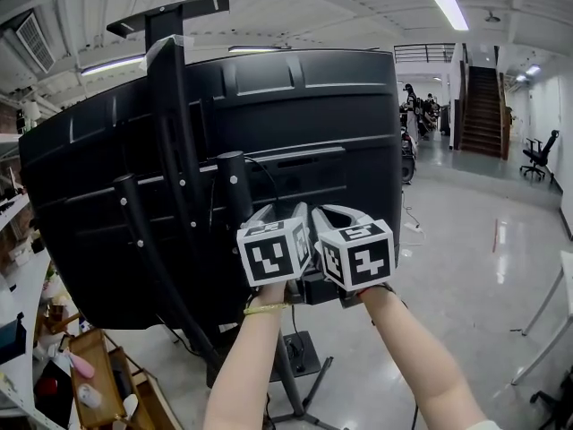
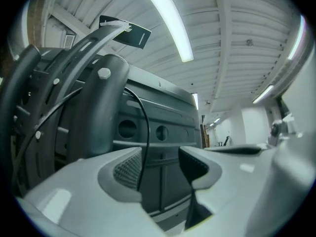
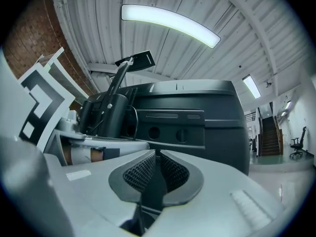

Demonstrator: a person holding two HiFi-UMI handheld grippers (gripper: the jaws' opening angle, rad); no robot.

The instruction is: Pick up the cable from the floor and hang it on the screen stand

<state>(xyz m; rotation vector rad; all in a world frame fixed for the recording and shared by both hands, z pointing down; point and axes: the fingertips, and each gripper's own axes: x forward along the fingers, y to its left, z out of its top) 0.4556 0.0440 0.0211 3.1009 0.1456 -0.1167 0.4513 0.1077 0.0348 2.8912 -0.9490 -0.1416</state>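
The hanging step looks nearly done. The cable (image 2: 147,132) loops over the screen stand (image 2: 101,107) at centre left and drops between the wide-open left tongs (image 2: 159,164), ungripped. The right tongs (image 3: 157,171) are closed on nothing. Next, back both away without snagging it.

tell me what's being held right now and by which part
Nothing is held. The left gripper is open, the cable hanging loose between its jaws; the right gripper is shut on nothing.
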